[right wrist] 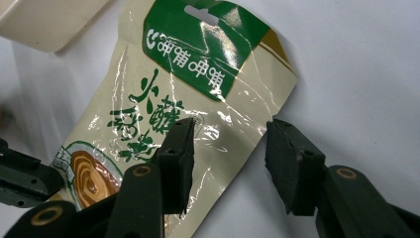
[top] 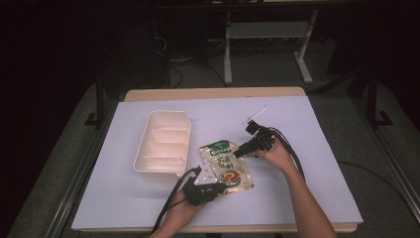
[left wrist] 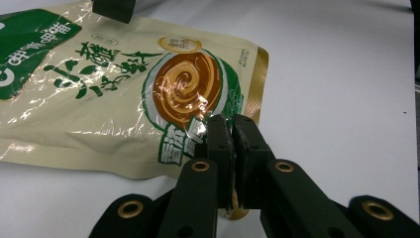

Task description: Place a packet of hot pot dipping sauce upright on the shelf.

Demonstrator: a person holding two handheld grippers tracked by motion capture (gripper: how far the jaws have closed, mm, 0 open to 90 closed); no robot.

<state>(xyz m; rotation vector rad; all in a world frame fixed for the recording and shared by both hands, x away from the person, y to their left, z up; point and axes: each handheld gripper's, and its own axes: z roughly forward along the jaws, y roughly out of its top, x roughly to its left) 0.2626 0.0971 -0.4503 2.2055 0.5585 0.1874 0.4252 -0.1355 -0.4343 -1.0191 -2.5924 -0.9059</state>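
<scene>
Nearest the person, the left gripper (top: 216, 188) has its jaws pinched together on the bottom edge of the sauce pouch (top: 226, 165), near the corner with the gold trim; in the left gripper view the two black jaws meet over the pouch's lower edge (left wrist: 198, 134) with almost no gap, so the bite looks shallow (a thin strip of foil, not the body of the bag). The likeliest trouble is that this edge slides out of the pinch if the pouch is lifted or dragged, since glossy film gives the pads little to hold. A little farther out, the pouch lies flat on the white table cover (top: 307, 163), just beside the cream compartment tray (top: 163, 144) but not touching it as far as I can tell. The right gripper (top: 241, 150) sits at the pouch's right edge with its jaws spread wide, one jaw over the printed face and the other out over the bare cover, straddling the side edge in the right gripper view (right wrist: 233, 144). If it closes from this angle it could crease the film, or catch only a fold and let go. With one end pinned and the other free, a pull by either hand could also twist the pouch or swing it into the tray, and the loose cables (top: 292, 148) trailing from the grippers might snag.
</scene>
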